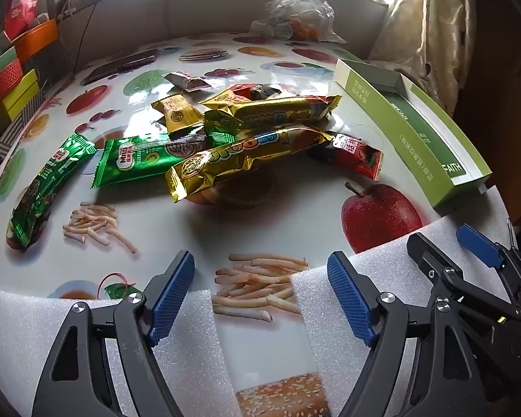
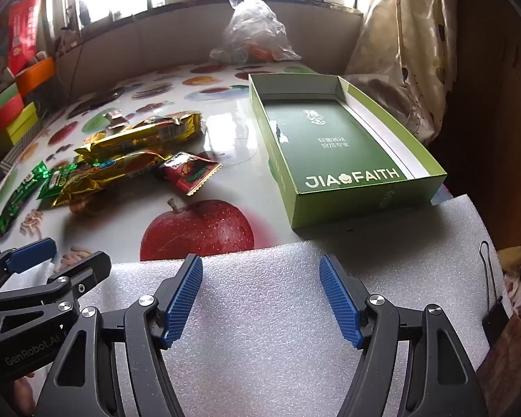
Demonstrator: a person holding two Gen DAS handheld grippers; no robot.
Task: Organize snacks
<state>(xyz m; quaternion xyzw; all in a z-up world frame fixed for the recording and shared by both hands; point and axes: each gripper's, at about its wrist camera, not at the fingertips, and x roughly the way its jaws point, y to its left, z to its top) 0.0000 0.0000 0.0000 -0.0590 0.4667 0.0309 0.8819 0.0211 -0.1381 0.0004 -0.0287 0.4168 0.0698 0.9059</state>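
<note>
A heap of snack packets (image 1: 246,132) lies well ahead of the left gripper (image 1: 260,299), whose blue fingers (image 1: 172,299) stand wide apart, empty. The right gripper (image 2: 260,299), likewise spread and empty, faces a green box (image 2: 333,146) ahead, snacks off to its left.

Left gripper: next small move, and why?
Probably ease the left gripper forward toward the nearest gold snack bar. Its jaws stand open and empty above the table edge, the snacks lie loose in a pile, and the green box holds none yet.
</note>
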